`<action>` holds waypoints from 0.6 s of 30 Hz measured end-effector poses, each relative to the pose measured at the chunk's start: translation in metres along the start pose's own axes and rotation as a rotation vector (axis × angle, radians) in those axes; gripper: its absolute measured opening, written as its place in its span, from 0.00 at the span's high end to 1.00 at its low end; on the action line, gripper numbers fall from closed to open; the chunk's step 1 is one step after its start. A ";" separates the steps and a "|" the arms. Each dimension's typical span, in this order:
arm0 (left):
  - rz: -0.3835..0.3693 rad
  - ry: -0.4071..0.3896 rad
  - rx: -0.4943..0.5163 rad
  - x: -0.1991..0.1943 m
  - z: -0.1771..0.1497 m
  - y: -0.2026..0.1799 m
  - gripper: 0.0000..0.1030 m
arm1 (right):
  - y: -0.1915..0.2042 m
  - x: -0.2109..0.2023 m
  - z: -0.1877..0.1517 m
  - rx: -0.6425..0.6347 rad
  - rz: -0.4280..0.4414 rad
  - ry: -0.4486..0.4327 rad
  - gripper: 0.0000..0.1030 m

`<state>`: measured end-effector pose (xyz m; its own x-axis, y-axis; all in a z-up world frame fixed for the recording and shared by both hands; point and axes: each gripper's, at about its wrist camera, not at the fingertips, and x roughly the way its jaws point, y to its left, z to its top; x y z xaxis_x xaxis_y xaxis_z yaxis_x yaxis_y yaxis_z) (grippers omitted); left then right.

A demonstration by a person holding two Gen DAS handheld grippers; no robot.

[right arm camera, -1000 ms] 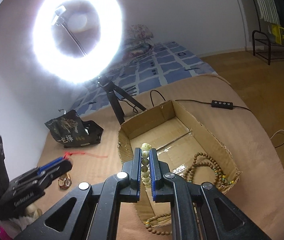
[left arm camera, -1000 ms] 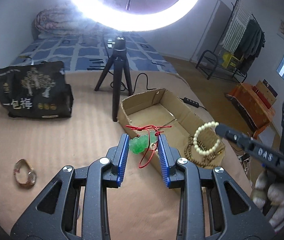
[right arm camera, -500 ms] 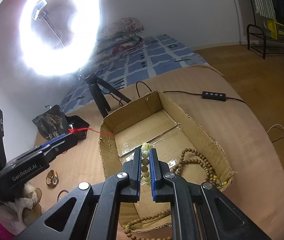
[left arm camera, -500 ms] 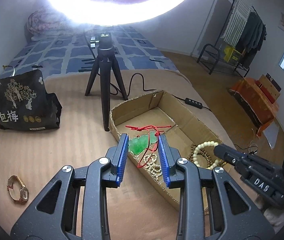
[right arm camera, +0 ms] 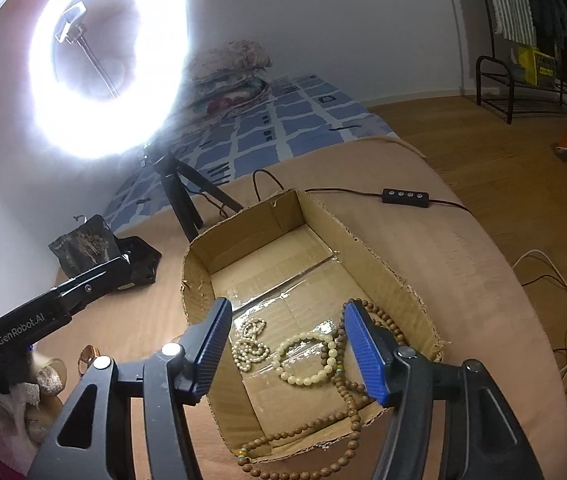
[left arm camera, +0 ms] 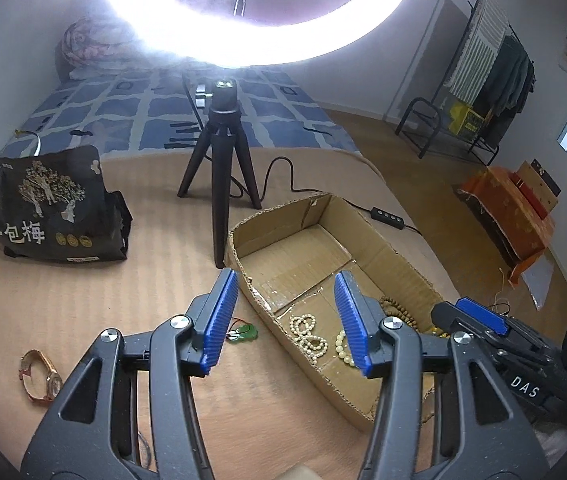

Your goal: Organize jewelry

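Two grippers, both wide open, both empty. Far left on the mat lies the watch (left arm camera: 41,376). Your left gripper (left arm camera: 285,320) hangs above the green pendant (left arm camera: 243,333), which lies outside, just beside the cardboard box (left arm camera: 395,256) wall. Drop down, pinch the stone rather than the cord, lift over the wall. Your right gripper (right arm camera: 287,350) hovers above the cream bracelet (right arm camera: 309,358) in the box.
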<state>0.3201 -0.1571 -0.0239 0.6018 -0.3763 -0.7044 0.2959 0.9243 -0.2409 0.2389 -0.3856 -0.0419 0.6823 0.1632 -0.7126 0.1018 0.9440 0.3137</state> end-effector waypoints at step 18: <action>0.089 -0.058 -0.015 -0.069 -0.006 0.029 0.50 | 0.020 -0.044 0.008 -0.021 0.027 -0.064 0.38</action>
<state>0.2829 -0.1036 0.0141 0.6673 -0.2950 -0.6839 0.2285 0.9550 -0.1890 0.2162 -0.3763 0.0009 0.7294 0.1710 -0.6623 0.0677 0.9454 0.3187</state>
